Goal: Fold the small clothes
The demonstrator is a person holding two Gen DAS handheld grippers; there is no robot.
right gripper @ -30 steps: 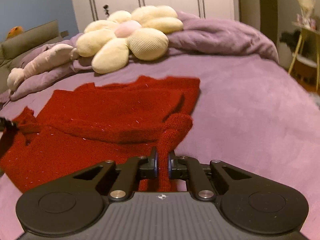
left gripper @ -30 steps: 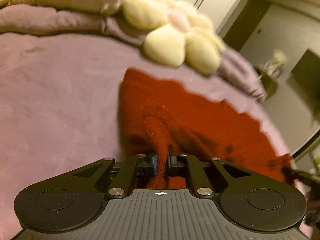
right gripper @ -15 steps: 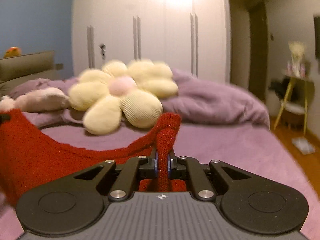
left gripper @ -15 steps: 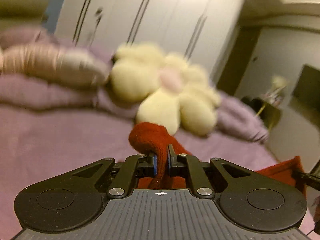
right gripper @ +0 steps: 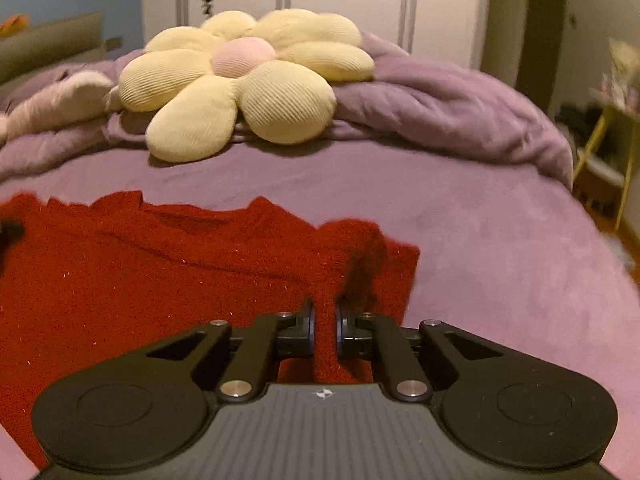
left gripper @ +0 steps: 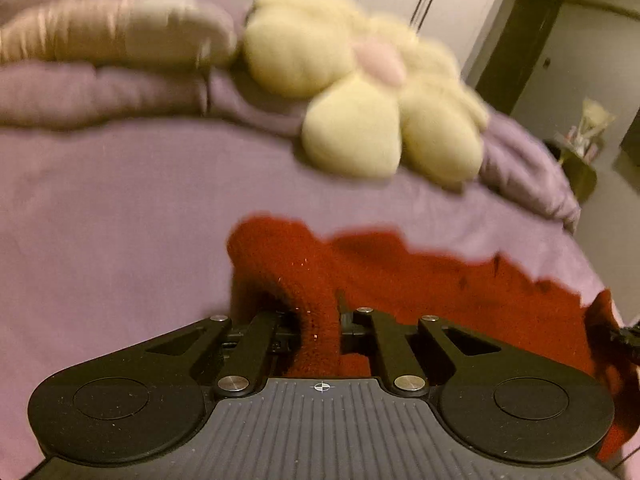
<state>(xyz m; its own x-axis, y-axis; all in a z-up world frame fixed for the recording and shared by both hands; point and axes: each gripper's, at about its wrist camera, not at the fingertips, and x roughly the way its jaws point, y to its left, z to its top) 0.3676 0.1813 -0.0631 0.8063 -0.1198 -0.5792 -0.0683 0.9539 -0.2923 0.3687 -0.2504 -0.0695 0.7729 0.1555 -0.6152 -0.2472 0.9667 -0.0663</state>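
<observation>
A red knitted sweater (right gripper: 160,264) lies spread on the purple bed cover (right gripper: 480,240). It also shows in the left wrist view (left gripper: 440,284). My left gripper (left gripper: 318,320) is shut on a bunched fold of the sweater at its left edge. My right gripper (right gripper: 325,320) is shut on a bunched fold at the sweater's right edge. Both hold the cloth low over the bed. The other gripper's tip peeks in at the right edge of the left wrist view (left gripper: 626,338).
A cream flower-shaped cushion (right gripper: 240,80) lies at the head of the bed, on a rumpled purple duvet (right gripper: 440,108). A pale pink pillow (left gripper: 112,32) lies to its left. White wardrobes stand behind. A small yellow side table (right gripper: 604,148) stands to the right of the bed.
Both grippers lifted the sweater high half a second ago and have now come back down, laying it over the bed nearer the cushion. Both stay shut on the cloth.
</observation>
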